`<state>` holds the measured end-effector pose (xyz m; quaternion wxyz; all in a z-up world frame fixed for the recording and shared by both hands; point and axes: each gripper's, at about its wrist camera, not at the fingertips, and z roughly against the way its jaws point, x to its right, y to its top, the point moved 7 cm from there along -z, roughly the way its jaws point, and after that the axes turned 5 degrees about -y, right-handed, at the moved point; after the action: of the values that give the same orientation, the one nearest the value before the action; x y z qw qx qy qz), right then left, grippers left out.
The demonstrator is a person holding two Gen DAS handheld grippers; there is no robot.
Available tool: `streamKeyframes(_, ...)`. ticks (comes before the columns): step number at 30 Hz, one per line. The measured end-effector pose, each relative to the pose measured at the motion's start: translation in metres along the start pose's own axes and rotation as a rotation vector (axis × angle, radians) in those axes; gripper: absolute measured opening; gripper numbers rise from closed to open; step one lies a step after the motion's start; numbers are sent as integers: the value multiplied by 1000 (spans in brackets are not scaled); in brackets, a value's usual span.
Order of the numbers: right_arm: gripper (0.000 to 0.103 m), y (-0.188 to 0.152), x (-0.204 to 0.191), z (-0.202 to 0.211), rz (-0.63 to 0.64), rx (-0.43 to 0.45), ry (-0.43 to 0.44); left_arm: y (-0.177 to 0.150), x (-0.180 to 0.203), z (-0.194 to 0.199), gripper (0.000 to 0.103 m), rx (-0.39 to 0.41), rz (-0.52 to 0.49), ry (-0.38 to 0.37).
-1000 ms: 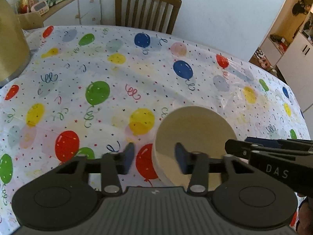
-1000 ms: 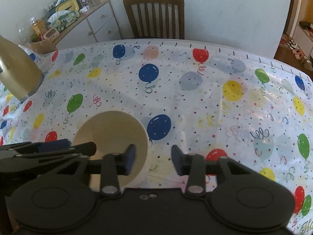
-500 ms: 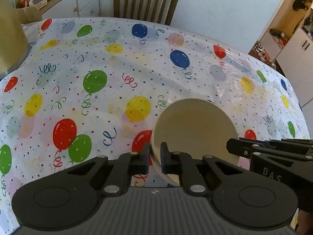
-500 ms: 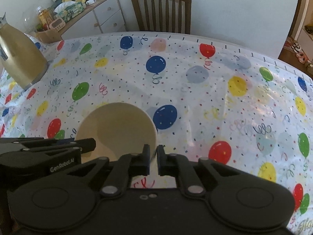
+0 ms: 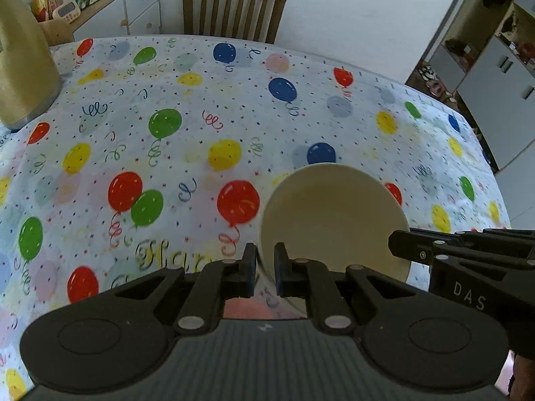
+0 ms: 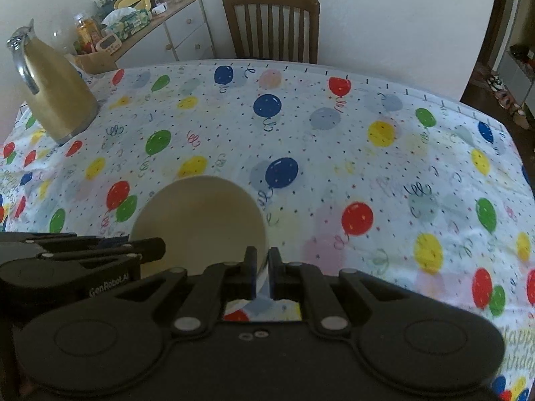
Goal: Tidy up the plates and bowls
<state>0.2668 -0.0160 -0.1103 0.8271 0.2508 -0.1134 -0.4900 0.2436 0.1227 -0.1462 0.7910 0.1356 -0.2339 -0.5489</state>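
A big table (image 5: pixel 187 107) fills the room, and a cloth with bright balloons covers it. A wooden chair (image 5: pixel 234 6) stands at the far side of the table, against a white wall. A low cupboard (image 6: pixel 174 30) stands left of the chair, with boxes and jars on top. A gold jug (image 6: pixel 50 90) stands on the table at its far left corner.

A cream bowl (image 5: pixel 334 220) is over the near part of the table, between the two grippers. It looks a little tipped. The edge nearest the cameras is hidden behind the grippers, so I cannot tell if the bowl touches the cloth.

The left gripper (image 5: pixel 265 269) has its jaws squeezed tight on the left rim of the bowl. One finger is outside the rim and one is inside.

The right gripper (image 6: pixel 262 272) has its jaws squeezed tight on the right rim of the same bowl. Here too one finger is inside and one is outside.

In each view the other gripper pokes in from the side, right beside the bowl. A red balloon is on the cloth just left of the bowl, and a blue balloon is just past it toward the chair.
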Motion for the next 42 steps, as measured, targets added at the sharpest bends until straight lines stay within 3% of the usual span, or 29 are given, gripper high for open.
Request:
streamKeyframes(20,6,-81,-17,88,-44,20,-10,-84,16,82,11,-11,-71,-26)
streamKeyframes(42,6,-154,-27,122,-117,-29,-14,-160,23,110,11,-90,-103,-57)
